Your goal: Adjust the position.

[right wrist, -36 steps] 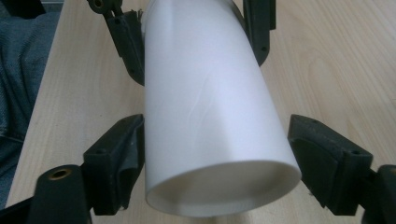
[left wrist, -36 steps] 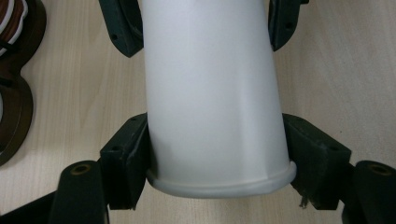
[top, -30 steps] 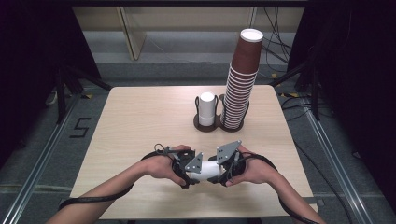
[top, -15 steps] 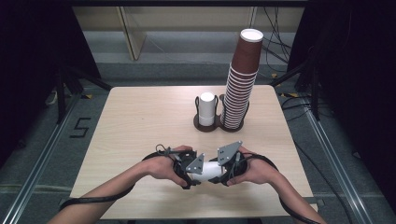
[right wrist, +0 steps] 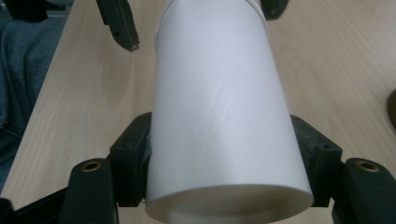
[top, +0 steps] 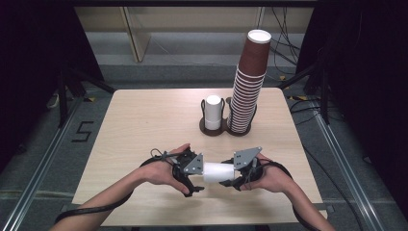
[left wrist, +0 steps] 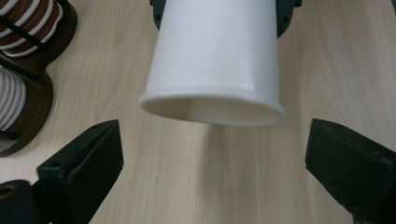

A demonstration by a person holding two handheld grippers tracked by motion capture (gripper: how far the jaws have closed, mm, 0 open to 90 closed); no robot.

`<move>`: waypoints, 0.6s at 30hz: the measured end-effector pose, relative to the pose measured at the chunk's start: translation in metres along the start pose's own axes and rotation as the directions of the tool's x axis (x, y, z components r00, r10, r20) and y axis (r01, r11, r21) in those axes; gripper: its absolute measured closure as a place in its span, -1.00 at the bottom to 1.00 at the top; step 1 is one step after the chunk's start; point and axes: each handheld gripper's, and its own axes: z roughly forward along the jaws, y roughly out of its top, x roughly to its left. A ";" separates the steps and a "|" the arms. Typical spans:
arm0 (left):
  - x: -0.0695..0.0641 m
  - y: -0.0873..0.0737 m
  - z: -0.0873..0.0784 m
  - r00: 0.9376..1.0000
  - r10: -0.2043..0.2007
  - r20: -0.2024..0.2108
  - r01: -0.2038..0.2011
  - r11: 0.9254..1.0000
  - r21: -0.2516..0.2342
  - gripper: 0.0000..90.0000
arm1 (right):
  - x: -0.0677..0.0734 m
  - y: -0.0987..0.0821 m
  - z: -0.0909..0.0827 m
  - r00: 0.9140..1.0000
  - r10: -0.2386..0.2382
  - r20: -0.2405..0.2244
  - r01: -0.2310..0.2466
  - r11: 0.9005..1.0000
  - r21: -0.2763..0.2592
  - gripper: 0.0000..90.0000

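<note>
White paper cup between black grippers; pale wood-grain table; tall stack of brown cups with white rims beyond; dark brown holder.

White cup base cut off by bottom edge.

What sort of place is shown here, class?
Probably a recording lab: a wooden table ringed by dark curtains, floor rails and cables, with stacked brown cups.
</note>
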 end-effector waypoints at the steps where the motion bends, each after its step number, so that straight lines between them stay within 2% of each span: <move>1: 0.002 -0.001 -0.003 1.000 0.014 -0.002 -0.014 1.000 0.007 -0.90 | 0.001 -0.002 -0.003 1.000 0.018 0.019 -0.017 1.000 -0.015 -0.24; 2: 0.003 -0.003 -0.003 1.000 -0.012 -0.005 0.012 1.000 -0.027 -0.88 | 0.001 -0.005 -0.004 0.999 0.032 0.027 -0.031 0.999 -0.033 -0.24; 3: 0.004 -0.004 -0.005 1.000 -0.020 0.004 0.020 0.999 -0.028 -0.87 | 0.002 -0.007 -0.005 0.999 0.044 0.030 -0.042 0.998 -0.054 -0.24; 4: 0.005 -0.006 -0.005 0.999 -0.036 -0.009 0.036 0.997 -0.065 -0.85 | 0.002 -0.008 -0.007 0.998 0.056 0.034 -0.054 0.997 -0.062 -0.24; 5: 0.006 -0.007 -0.005 0.998 -0.058 -0.004 0.058 0.994 -0.095 -0.84 | 0.002 -0.011 -0.008 0.997 0.059 0.056 -0.054 0.995 -0.084 -0.24; 6: 0.007 -0.008 -0.006 0.997 -0.073 -0.001 0.073 0.991 -0.115 -0.84 | 0.004 -0.012 -0.009 0.995 0.085 0.052 -0.079 0.992 -0.101 -0.25; 7: 0.008 -0.009 -0.006 0.996 -0.084 -0.003 0.082 0.988 -0.131 -0.83 | 0.004 -0.014 -0.010 0.995 0.081 0.061 -0.074 0.991 -0.115 -0.25; 9: 0.009 -0.010 -0.005 0.995 -0.100 -0.003 0.098 0.984 -0.150 -0.81 | 0.005 -0.018 -0.010 0.993 0.092 0.070 -0.081 0.986 -0.145 -0.25; 14: 0.010 -0.010 -0.005 0.993 -0.115 0.011 0.115 0.978 -0.173 -0.81 | 0.009 -0.023 -0.009 0.990 0.120 0.075 -0.106 0.980 -0.167 -0.25; 18: 0.011 -0.010 -0.002 0.993 -0.118 0.012 0.118 0.978 -0.171 -0.86 | 0.010 -0.024 -0.007 0.990 0.120 0.078 -0.103 0.975 -0.197 -0.25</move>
